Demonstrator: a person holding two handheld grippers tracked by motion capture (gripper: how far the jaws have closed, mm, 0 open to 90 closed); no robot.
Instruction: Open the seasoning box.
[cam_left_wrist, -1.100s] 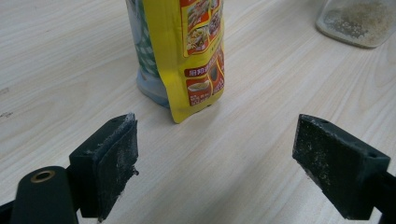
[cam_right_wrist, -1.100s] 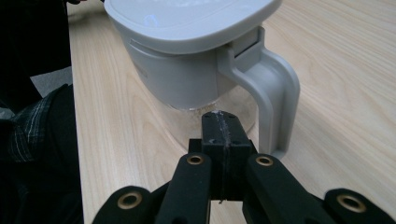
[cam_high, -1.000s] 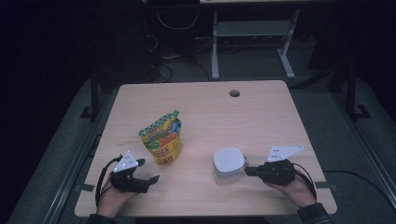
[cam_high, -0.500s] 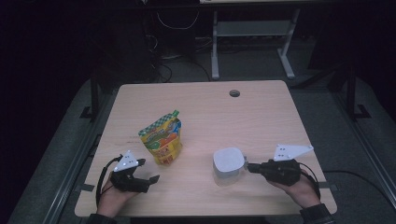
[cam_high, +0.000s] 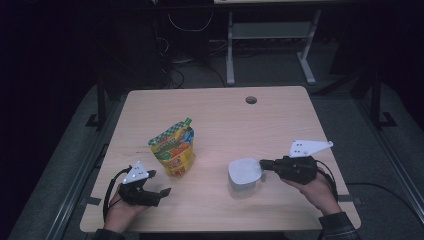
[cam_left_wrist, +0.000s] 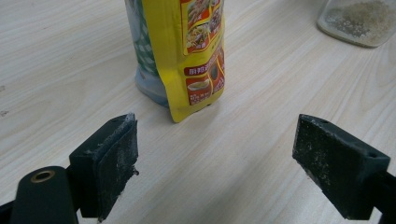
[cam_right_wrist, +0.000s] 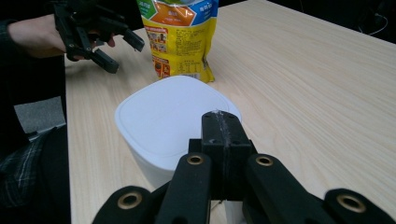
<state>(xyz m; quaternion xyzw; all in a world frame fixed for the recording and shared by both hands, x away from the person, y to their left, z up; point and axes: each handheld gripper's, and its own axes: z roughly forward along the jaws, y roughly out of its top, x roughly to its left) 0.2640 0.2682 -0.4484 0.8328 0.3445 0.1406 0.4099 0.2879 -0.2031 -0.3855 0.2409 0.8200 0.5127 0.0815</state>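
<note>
A yellow and green snack pouch (cam_high: 172, 150) (cam_left_wrist: 187, 51) (cam_right_wrist: 180, 32) stands upright on the wooden table (cam_high: 225, 115). To its right is a clear container with a white lid (cam_high: 242, 175) (cam_right_wrist: 163, 121) and grainy contents (cam_left_wrist: 357, 21). My right gripper (cam_high: 263, 164) (cam_right_wrist: 220, 122) is shut, its tips over the lid's near edge. I cannot tell whether they touch the lid. My left gripper (cam_high: 159, 182) (cam_left_wrist: 229, 154) (cam_right_wrist: 123, 55) stands open near the table's front left, aimed at the pouch with nothing between its jaws.
A round cable hole (cam_high: 251, 100) sits near the table's far edge. Beyond the table stand a white desk frame (cam_high: 270, 35) and cables on the dark floor. A plaid sleeve (cam_right_wrist: 23, 172) lies at the table's front edge.
My right gripper has risen a little while its tips stay at the lid's edge. The container, the pouch and my left gripper have kept still.
</note>
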